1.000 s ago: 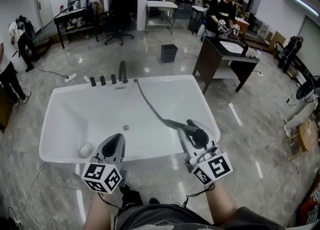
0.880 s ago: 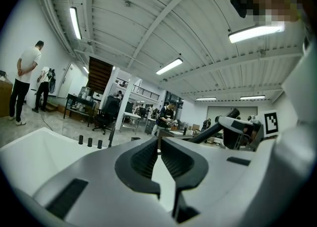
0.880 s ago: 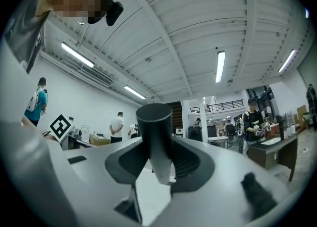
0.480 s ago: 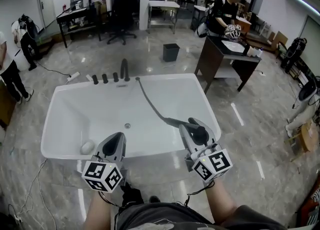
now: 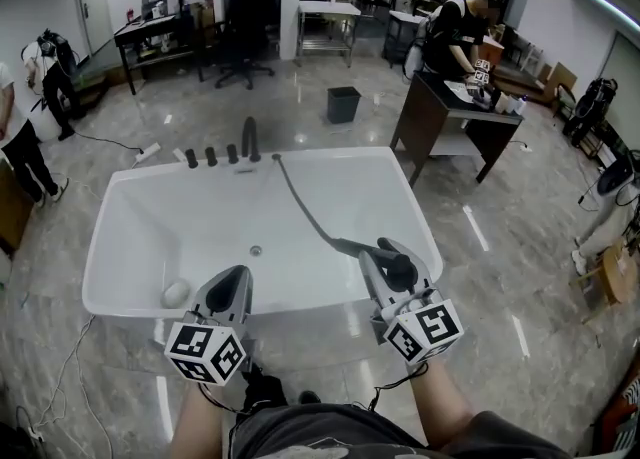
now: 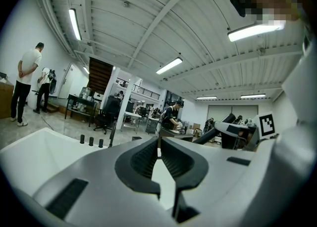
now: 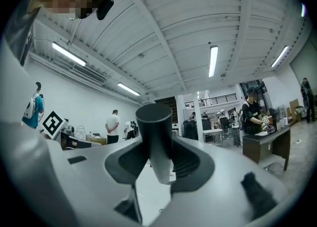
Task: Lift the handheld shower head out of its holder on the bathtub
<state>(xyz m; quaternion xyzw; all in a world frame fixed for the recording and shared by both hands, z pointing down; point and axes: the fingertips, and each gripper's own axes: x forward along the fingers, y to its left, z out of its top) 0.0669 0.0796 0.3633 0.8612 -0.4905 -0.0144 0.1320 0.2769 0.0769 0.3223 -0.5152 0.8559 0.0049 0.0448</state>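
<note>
My right claw (image 5: 388, 257) pinches the shower head (image 7: 155, 137) by its smooth, rigid handle, above the near right rim of the bathtub (image 5: 130, 197). My left claw (image 6: 158, 153) is pressed together and empty. I expect a light load with drag from the hose (image 5: 300, 209), so I grip mid-handle.

Right gripper (image 5: 388, 257) hides much of the shower head (image 5: 401, 270); a pale object (image 5: 176, 294) in the bathtub (image 5: 130, 207) is too small to identify.

Head cam steep down over tub (image 5: 335, 154); L/R cams level, across room.
</note>
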